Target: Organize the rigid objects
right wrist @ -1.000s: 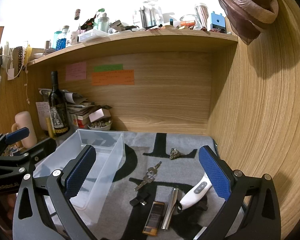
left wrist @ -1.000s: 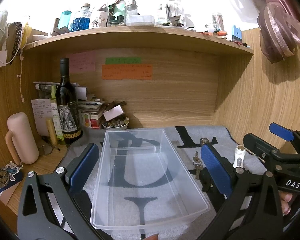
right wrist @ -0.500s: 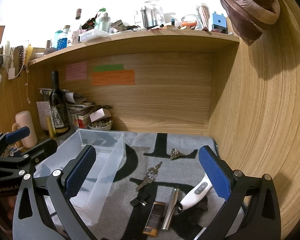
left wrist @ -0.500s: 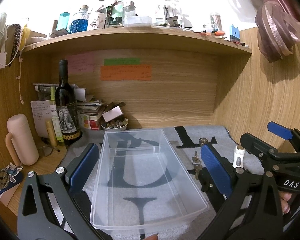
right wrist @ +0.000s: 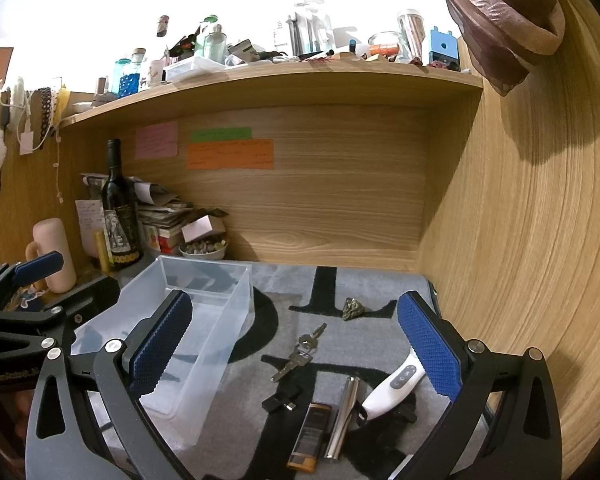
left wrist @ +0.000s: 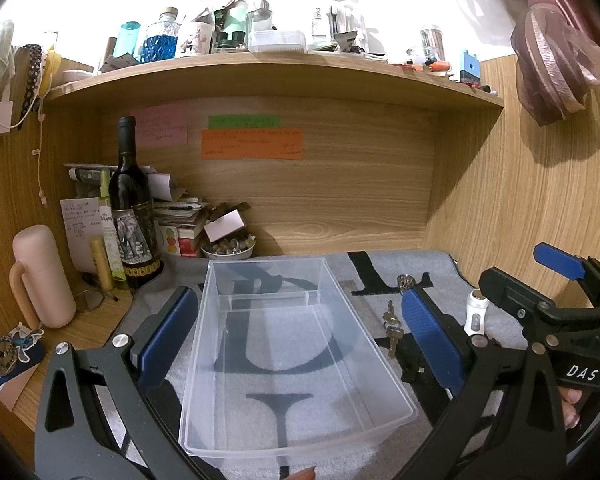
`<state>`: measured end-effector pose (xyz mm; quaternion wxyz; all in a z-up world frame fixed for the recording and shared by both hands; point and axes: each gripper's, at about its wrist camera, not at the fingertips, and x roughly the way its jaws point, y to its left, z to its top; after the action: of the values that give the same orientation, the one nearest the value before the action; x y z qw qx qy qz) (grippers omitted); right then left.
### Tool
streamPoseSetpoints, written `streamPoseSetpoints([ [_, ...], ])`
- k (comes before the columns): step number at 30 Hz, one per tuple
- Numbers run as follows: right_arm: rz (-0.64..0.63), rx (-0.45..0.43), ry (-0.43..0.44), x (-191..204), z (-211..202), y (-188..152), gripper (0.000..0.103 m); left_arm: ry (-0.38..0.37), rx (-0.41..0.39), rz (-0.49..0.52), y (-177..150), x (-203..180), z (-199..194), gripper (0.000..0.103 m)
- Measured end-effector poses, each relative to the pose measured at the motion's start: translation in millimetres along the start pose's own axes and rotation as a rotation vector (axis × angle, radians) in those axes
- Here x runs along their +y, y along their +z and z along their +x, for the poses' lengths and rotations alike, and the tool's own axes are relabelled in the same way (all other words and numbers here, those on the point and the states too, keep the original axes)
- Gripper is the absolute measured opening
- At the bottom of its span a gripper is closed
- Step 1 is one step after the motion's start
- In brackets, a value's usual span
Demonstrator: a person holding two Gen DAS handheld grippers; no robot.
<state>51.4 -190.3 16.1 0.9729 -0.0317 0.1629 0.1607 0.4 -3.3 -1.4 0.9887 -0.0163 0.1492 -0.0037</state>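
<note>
Clear plastic bin w/ thin glossy walls, rectangular, is sitting empty on a fuzzy grey mat w/ black lettering; its long axis is running front-to-back toward the wooden rear panel. Left gripper is hovering w/ jaws spread wide, its ribbed blue pads flanking the bin w/o touching. Right gripper is also gaping, nothing between its knurled pads.

Rigid items are lying on the mat right of the bin: a key bunch, metal, pointing diagonally up-right; a small black clip-like piece; a flat dark-and-amber lighter-like block beside a shiny steel cylinder, both angled roughly front-to-back; a smooth white handheld device w/ buttons, slanting up-right; a lumpy metallic nugget farther back.
</note>
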Motion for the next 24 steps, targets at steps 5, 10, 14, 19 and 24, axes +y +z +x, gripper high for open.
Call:
streamPoseSetpoints([
  [5,-0.004,0.0,0.001,-0.2,-0.8,0.4,0.103,-0.001,0.002,-0.001,-0.3,-0.3,0.1,0.103],
  [10,-0.006,0.0,0.0,-0.1,-1.2,0.3,0.103,-0.001,0.0,-0.002,-0.1,-0.2,0.2,0.103],
  [14,-0.007,0.001,-0.001,0.1,-1.0,0.3,0.103,-0.001,0.002,-0.002,0.1,0.1,0.2,0.103],
  [19,-0.007,0.001,-0.002,0.2,-1.0,0.0,0.103,-0.001,0.002,-0.003,-0.2,-0.4,0.3,0.103],
  [24,-0.009,0.003,-0.004,0.0,-0.4,-1.8,0.103,-0.004,0.0,-0.005,-0.7,-0.1,-0.4,0.103],
])
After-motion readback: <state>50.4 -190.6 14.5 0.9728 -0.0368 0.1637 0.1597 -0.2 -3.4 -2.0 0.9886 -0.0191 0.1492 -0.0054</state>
